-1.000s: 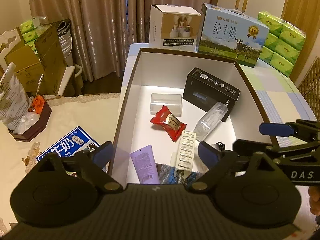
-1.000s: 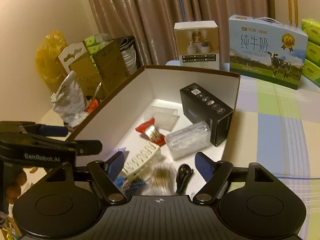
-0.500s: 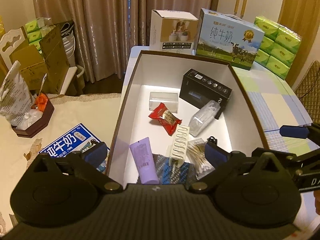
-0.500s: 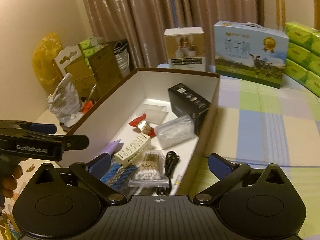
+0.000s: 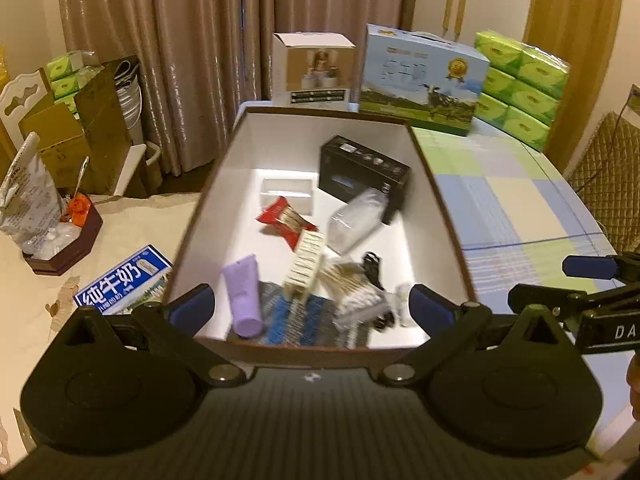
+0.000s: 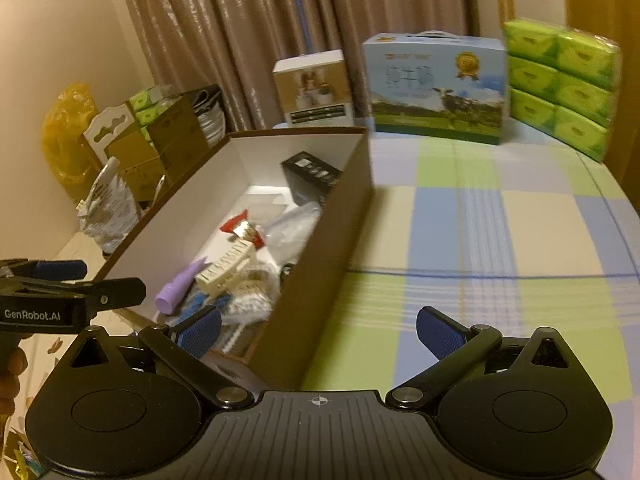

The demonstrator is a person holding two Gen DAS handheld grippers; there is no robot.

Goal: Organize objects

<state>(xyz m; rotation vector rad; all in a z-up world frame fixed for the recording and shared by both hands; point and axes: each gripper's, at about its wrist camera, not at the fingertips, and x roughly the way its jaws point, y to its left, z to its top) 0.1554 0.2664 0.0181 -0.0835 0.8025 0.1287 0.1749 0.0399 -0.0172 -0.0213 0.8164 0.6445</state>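
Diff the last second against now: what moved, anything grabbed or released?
Both hand-held grippers pulled back toward the near end of the brown box. The left hand-held gripper now has the near wall in view; the right hand-held gripper shifted right, straddling the box's right wall. Both open and empty throughout, nothing grabbed or released. Purple tube, comb and black box stayed put.

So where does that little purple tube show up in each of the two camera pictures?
Left wrist view: the purple tube lies at the near left of the box, cap toward the camera.
Right wrist view: the tube is at the box's near end, left of centre.
Shared landmark: the red snack packet, farther back in the box.
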